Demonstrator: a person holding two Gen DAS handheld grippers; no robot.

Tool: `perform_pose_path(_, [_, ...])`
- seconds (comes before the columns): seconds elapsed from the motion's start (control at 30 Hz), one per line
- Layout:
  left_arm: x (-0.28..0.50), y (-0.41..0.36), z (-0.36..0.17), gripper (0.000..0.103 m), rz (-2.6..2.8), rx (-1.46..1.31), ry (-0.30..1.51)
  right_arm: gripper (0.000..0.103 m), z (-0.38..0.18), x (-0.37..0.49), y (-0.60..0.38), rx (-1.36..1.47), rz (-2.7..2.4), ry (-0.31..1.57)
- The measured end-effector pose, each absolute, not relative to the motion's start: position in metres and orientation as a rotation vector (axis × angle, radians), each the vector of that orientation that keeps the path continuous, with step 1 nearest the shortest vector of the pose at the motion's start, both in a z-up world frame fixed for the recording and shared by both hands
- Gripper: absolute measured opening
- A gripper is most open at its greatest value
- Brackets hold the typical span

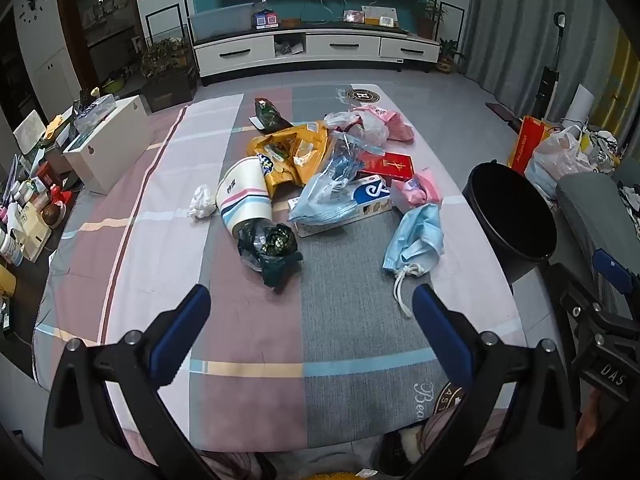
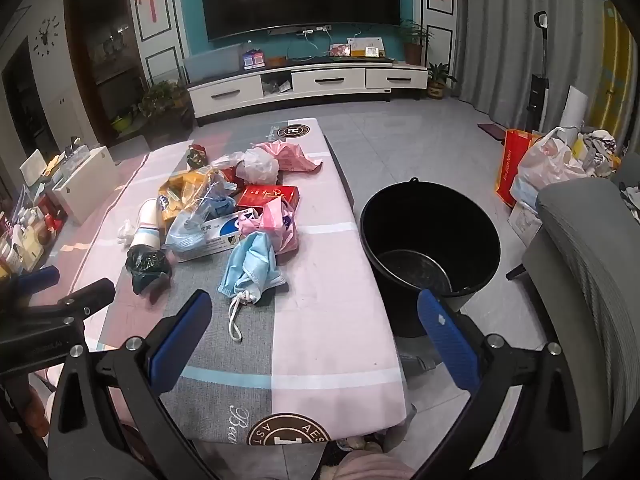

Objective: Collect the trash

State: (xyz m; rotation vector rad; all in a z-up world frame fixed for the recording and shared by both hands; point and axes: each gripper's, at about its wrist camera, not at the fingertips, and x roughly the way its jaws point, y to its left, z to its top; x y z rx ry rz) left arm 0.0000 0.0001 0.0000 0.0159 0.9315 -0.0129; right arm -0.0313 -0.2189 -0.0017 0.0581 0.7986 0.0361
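Currently, both grippers are held above the near end of a table (image 1: 168,240) covered with a pink, grey and white checked cloth. The left gripper (image 1: 310,332) is seen with its blue-padded fingers (image 1: 182,326) spread fully apart, nothing between them. The right gripper (image 2: 316,338) is likewise released, its fingers (image 2: 448,340) wide apart and empty; one of them is seen in front of the bucket's rim.

The trash is heaped around the middle of the table, toward its far end. Nearest the near edge, a crumpled blue face mask (image 2: 252,266) with white ear loops is found, toward the right edge. Left of it, a dark green crumpled wrapper (image 1: 272,250) lies touching the mouth of a tipped-over paper cup (image 1: 244,196) with pink and blue stripes. A white tissue wad (image 1: 202,202) sits just beside the cup, toward the left edge. Behind these, a yellow snack bag (image 1: 296,152), a clear-blue plastic bag (image 1: 332,184) over a white and blue carton (image 1: 360,204), a red box (image 2: 268,196) and pink plastic bags (image 2: 290,156) are piled together, touching one another. A small dark packet (image 1: 270,114) lies at the far side of the heap.

A black bucket (image 2: 430,236) stands on the floor just beside the table's right edge, its inside seen bare.
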Motion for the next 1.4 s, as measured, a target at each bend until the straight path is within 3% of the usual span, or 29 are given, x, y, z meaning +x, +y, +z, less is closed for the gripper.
perform_pose_path(1.4, [-0.002,-0.006,0.000,0.100,-0.018,0.058,0.923,0.100,-0.004,-0.029,-0.221,0.053,0.027,0.805])
